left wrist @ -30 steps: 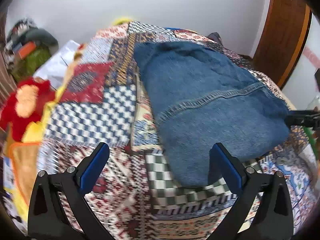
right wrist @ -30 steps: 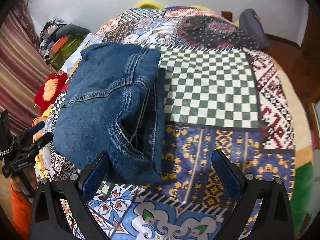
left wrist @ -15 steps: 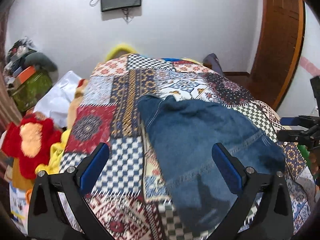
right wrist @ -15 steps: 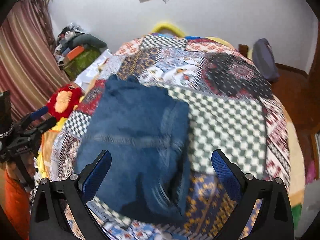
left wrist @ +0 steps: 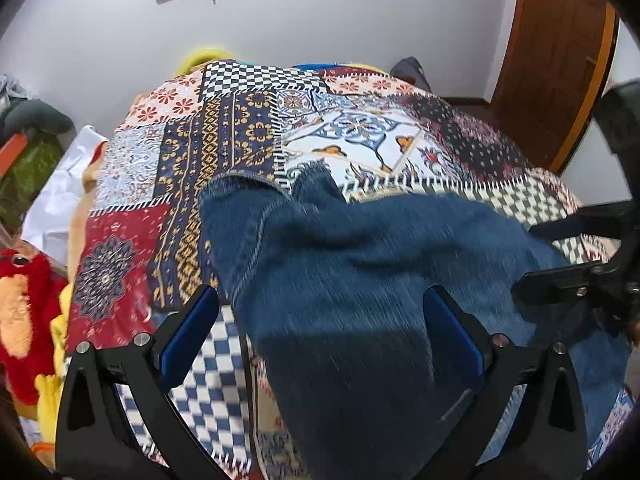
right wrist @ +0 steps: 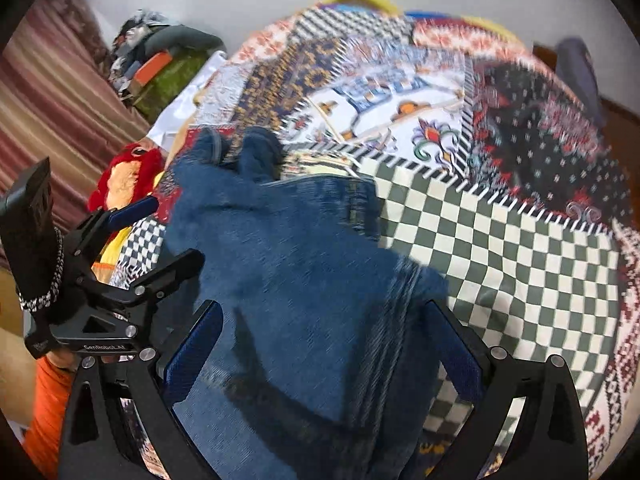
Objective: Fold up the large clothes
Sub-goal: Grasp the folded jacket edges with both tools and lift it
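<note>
Roughly folded blue jeans, motion-blurred.

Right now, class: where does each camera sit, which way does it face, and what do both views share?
Left wrist: on the left gripper, facing along its open fingers over jeans towards the wall; right gripper at right edge.
Right wrist: on the right gripper, facing over jeans; left gripper and orange sleeve at left.
Shared: jeans, patchwork quilt.

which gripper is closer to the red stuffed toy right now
Left. The left gripper is over the jeans' edge on the red stuffed toy's side; the right gripper is over the jeans' opposite edge, farther away.
</note>
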`<state>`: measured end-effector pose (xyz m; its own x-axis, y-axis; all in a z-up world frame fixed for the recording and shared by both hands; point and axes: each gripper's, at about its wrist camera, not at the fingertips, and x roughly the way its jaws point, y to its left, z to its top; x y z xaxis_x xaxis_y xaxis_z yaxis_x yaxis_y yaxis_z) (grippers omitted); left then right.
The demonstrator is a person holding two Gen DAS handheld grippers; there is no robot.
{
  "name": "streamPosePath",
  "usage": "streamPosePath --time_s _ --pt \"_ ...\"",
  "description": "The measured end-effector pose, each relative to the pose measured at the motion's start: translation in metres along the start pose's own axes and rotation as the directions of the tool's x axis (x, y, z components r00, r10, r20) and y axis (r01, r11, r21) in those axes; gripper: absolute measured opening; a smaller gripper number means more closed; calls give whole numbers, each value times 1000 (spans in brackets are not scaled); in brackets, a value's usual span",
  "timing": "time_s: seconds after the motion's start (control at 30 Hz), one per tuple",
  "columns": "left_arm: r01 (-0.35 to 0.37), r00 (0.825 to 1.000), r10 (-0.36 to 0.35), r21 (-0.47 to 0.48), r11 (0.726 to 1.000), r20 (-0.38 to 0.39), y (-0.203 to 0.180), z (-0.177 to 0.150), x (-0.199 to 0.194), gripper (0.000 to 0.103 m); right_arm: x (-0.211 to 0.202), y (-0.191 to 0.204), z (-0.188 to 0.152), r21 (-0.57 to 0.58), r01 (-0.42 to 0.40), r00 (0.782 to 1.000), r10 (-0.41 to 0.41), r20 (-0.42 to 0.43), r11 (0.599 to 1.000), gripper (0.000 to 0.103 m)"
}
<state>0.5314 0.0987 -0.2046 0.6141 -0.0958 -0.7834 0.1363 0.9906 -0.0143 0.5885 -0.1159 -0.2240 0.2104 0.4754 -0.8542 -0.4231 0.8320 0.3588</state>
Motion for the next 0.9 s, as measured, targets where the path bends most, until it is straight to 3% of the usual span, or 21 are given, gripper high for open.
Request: streamPosePath --time_s 0.13,0.3,0.37,0.47,0.5,0.6,0.67,0.8,0.9 --pt "-59 998 59 -16 998 20 18 14 6 103 17 -21 12 23 5 999 -4 -36 1000 100" --pt "-29 1000 30 -21 999 8 28 23 6 103 23 -37 16 58 -39 998 42 -44 998 100" --pt "-56 998 56 -14 998 29 27 25 0 103 16 -37 15 57 -17 999 18 -27 998 100" --pt "-154 985 157 -41 987 76 33 30 -18 103 -1 -28 13 26 47 999 -48 15 999 100" --pt "-151 985 155 -50 987 77 37 31 -23 103 -8 -26 10 10 71 997 -71 32 997 100" --pt "-119 989 125 -82 990 81 47 29 -43 103 -37 -11 2 -65 160 982 -153 108 985 100" --pt "-90 992 97 -85 992 86 48 22 -58 103 -54 -6 -7 -100 170 977 -154 148 980 100" --pt "-22 996 29 -80 997 82 42 0 -80 103 -74 -4 -23 -108 149 976 -129 176 983 100" --pt "64 997 -58 -114 991 50 38 -21 -84 103 -75 -9 -38 -77 75 988 -64 141 994 100"
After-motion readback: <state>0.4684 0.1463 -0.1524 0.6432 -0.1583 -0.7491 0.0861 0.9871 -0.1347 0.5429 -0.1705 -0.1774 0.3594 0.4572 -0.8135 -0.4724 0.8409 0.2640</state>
